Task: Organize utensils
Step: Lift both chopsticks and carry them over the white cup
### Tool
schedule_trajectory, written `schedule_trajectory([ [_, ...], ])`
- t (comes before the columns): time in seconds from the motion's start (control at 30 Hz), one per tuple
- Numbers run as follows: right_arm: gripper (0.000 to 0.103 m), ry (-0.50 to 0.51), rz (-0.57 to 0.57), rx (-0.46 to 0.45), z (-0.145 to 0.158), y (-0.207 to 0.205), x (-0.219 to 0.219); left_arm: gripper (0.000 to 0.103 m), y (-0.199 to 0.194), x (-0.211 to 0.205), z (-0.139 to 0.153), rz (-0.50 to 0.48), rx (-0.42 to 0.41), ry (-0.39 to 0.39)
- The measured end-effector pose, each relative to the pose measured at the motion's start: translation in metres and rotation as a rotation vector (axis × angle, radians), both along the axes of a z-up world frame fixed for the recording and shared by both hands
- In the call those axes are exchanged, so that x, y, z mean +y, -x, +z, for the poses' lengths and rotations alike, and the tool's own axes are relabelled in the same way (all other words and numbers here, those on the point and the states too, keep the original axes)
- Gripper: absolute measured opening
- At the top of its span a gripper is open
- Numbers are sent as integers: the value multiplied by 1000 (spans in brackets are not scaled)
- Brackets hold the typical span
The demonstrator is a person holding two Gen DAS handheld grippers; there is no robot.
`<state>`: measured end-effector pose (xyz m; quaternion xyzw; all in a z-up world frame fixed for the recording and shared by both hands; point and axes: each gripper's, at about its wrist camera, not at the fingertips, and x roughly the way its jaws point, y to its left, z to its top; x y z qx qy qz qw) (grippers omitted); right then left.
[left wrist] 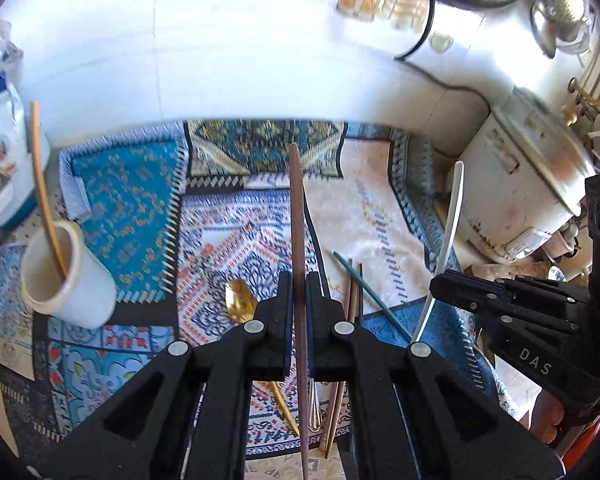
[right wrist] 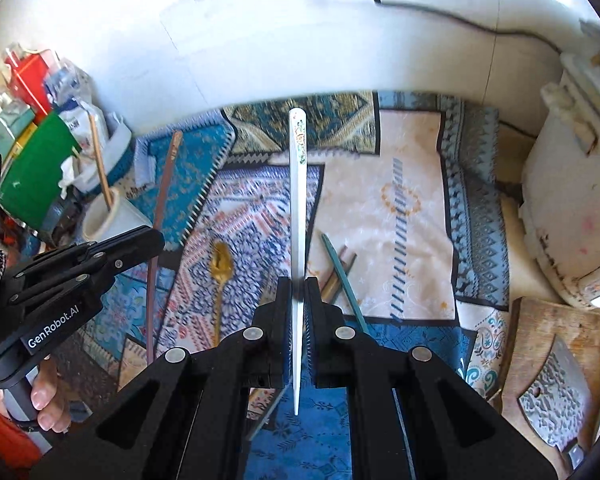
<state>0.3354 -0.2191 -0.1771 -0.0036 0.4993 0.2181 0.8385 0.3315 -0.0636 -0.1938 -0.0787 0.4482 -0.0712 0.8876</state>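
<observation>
Two tools are seen above a patterned cloth that is spread on the table. The left tool is shut tight on a long brown chopstick, which sticks out ahead of the jaws and also back past them. The right tool is shut tight on a white chopstick with a small painted end. A hand is seen on the grip of the left tool.

On the cloth, just right of the brown chopstick, a green stick is laid across a pair of tan chopsticks. Just left of the brown chopstick a gold spoon is lying flat. Far left of it, at the cloth's left edge, a white cup is found with one tan stick leaning inside.

Open cloth is left between the cup and the spoon. Past the far edge of the cloth, a white wall is seen. To the right of the cloth a white cooker is standing near its edge. In the right tool's view, a cleaver is lying on a wood board at the cloth's right edge.
</observation>
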Motion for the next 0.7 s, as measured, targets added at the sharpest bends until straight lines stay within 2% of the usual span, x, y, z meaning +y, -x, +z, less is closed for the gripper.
schedule_trajectory([
  [0.4, 6, -38, 10, -181, 65, 20, 39, 4, 22, 50, 54, 48, -152, -5],
  [0.7, 6, -77, 39, -264, 99, 26, 89, 4, 32, 109, 88, 112, -242, -24],
])
